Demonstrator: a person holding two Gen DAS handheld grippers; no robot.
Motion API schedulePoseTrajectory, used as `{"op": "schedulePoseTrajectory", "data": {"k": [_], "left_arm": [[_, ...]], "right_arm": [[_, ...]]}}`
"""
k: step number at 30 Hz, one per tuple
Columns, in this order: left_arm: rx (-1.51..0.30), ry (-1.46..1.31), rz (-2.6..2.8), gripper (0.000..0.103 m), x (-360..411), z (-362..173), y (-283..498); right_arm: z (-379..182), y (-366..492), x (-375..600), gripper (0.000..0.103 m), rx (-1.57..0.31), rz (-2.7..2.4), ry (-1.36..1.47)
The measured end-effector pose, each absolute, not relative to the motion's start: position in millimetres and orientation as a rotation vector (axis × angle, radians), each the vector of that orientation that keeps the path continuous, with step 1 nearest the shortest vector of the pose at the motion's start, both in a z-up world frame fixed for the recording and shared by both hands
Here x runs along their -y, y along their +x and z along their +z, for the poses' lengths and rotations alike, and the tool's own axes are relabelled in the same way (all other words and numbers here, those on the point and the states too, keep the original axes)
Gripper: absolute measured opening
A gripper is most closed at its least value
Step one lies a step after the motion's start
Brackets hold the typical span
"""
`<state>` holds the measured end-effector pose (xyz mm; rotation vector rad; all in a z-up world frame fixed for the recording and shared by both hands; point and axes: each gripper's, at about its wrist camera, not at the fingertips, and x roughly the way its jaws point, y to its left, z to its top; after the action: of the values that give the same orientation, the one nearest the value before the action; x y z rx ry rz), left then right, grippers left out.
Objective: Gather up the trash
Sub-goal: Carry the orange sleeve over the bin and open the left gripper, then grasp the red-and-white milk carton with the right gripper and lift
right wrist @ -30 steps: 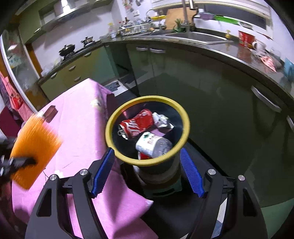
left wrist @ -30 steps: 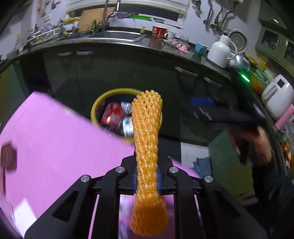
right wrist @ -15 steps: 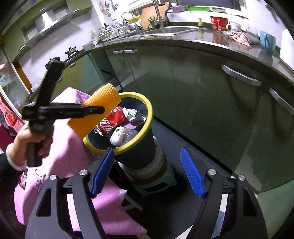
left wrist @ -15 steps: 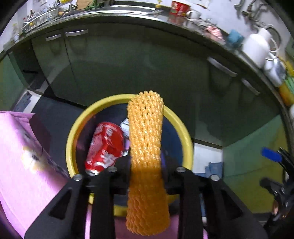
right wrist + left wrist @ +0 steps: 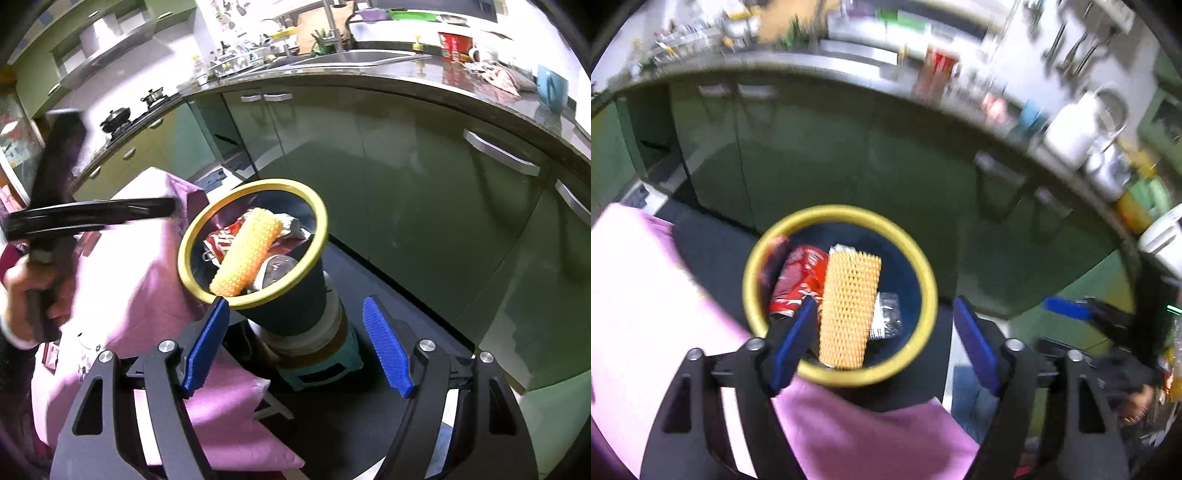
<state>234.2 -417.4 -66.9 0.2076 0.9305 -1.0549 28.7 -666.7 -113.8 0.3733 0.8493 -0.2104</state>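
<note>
The orange foam net sleeve (image 5: 849,310) lies loose inside the dark bin with a yellow rim (image 5: 932,291), on top of a red soda can (image 5: 799,280) and a crumpled wrapper (image 5: 886,315). My left gripper (image 5: 886,347) is open and empty just above the bin's near edge. In the right wrist view the sleeve (image 5: 245,256) leans against the bin's rim (image 5: 321,229). My right gripper (image 5: 295,347) is open and empty, in front of the bin. The left gripper (image 5: 92,214) shows there at the left, blurred.
A table with a pink cloth (image 5: 140,280) stands left of the bin. The bin sits on a teal stool (image 5: 325,365). Green kitchen cabinets (image 5: 424,184) and a cluttered counter (image 5: 406,70) run behind. The floor is dark.
My left gripper opened and let go of the orange sleeve, which dropped into the bin. The left gripper has pulled back a little. The right gripper stayed open.
</note>
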Motion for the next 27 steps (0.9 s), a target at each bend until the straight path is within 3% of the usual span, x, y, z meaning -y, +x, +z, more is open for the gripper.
{"op": "schedulePoseTrajectory", "data": {"k": [2,15,27], "left_arm": [[-0.841,0.150,-1.021,0.087,375,-46,217],[-0.445,-0.035,-0.522,0.094,69,-17,176],[-0.351,-0.125,-0.248,0.096,-50,-27,182]], "right_arm": [[-113,34,659,0.076,-0.854,-0.193,0.362],[-92,108,524,0.078,-0.899,0.136,0.164],[-88,145,269,0.078,-0.900,0.916,-0.291]]}}
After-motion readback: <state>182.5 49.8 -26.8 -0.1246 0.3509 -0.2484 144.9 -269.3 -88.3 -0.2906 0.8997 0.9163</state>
